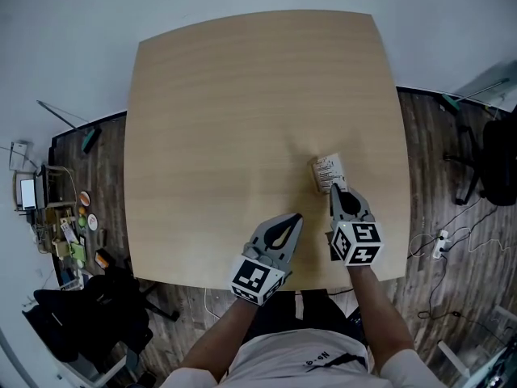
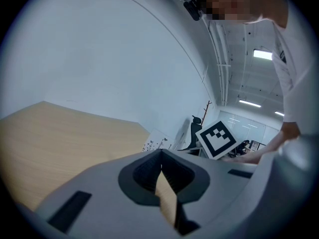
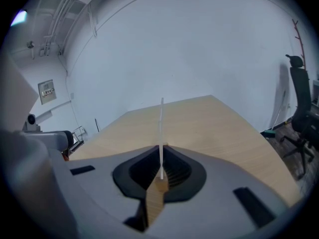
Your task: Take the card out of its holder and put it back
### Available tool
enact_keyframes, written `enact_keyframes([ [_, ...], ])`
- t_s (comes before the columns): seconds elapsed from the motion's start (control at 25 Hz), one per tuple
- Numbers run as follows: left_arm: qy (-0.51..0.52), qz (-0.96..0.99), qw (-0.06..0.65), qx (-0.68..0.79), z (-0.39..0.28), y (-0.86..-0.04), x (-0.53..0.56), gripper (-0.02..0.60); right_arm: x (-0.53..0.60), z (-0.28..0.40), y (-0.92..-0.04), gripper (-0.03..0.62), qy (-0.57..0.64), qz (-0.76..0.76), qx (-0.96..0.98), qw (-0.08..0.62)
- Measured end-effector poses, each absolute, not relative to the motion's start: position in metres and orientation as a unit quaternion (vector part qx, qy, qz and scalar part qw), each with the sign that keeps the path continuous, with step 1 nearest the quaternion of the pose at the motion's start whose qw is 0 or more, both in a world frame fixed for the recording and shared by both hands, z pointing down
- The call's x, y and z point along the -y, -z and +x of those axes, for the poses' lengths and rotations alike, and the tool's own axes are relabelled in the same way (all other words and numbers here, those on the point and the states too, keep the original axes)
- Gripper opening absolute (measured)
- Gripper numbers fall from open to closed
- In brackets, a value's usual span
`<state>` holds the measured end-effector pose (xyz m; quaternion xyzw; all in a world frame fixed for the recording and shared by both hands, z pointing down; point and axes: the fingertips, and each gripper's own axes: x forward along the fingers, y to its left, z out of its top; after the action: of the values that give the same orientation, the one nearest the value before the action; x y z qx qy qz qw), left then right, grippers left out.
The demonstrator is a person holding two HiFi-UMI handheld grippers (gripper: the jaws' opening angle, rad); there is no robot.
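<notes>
right gripper [image 3: 160, 153] clamps the card [image 3: 161, 128] (left gripper [image 2: 161, 158] jaws together, empty).

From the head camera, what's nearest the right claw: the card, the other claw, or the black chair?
1. Card, clamped in the right gripper itself.
2. Left gripper, beside it on the left.
3. Black chair, on the floor at far right.
</notes>
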<state>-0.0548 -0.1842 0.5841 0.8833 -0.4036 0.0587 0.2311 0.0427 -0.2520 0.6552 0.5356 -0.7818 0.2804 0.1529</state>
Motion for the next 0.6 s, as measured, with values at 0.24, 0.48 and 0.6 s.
enact_keyframes([
  [0.24, -0.053, 0.883, 0.228, 0.407, -0.052, -0.572, 0.181, 0.012, 0.251, 0.048, -0.630, 0.025, -0.275, 0.540, 0.783, 0.139],
  [0.48, -0.056, 0.886, 0.221, 0.404, -0.045, -0.551, 0.175, 0.012, 0.242, 0.055, -0.587, 0.025, -0.271, 0.532, 0.795, 0.110],
  [0.6, -0.060, 0.888, 0.212, 0.403, -0.041, -0.536, 0.171, 0.012, 0.234, 0.055, -0.561, 0.025, -0.264, 0.526, 0.802, 0.100],
])
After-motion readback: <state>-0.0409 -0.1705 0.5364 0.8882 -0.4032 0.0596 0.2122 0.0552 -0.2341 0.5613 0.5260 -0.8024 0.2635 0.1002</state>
